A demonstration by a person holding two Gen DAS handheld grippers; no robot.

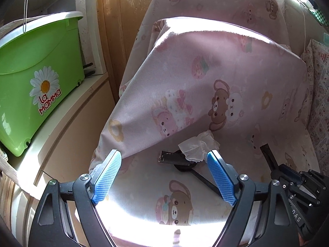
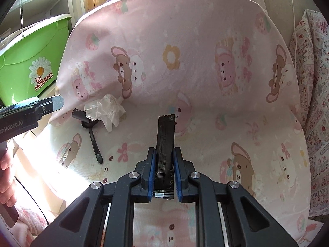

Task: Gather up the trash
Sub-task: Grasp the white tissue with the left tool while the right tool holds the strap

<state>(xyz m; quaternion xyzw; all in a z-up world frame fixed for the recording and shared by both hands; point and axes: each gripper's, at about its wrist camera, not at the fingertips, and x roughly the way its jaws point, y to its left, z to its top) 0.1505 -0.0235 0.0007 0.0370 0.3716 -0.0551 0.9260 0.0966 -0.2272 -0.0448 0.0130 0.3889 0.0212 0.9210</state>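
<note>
Your right claw (image 2: 163, 160) is clamped on a flat black ribbed strip (image 2: 166, 140), pads pressing its two long edges so that it stands out ahead of the fingers, its ragged far end clear of the bedding. Held edge-on like that, it looks secure enough to carry off as one piece of the trash.

Your left claw (image 1: 164, 175) stands apart, blue pads wide and nothing between them. It points down at the rest of the litter, which explains the spread: the jaws are set broad to straddle a loose, puffy thing. Just ahead of its tips lies a crumpled white tissue (image 1: 198, 145), resting partly on a dark stubby wrapper (image 1: 171, 157) and on the bowl of a black spoon (image 2: 93, 135) whose handle runs back toward you. All three sit touching, in the crease where a pink bear-print pillow (image 1: 205, 78) leans onto the matching sheet (image 2: 205, 140).

I judge the tissue your next pick; close low, or the pads may catch the spoon too.

Off to the left, a green tub (image 1: 37, 78) sits on a pale cabinet.
</note>
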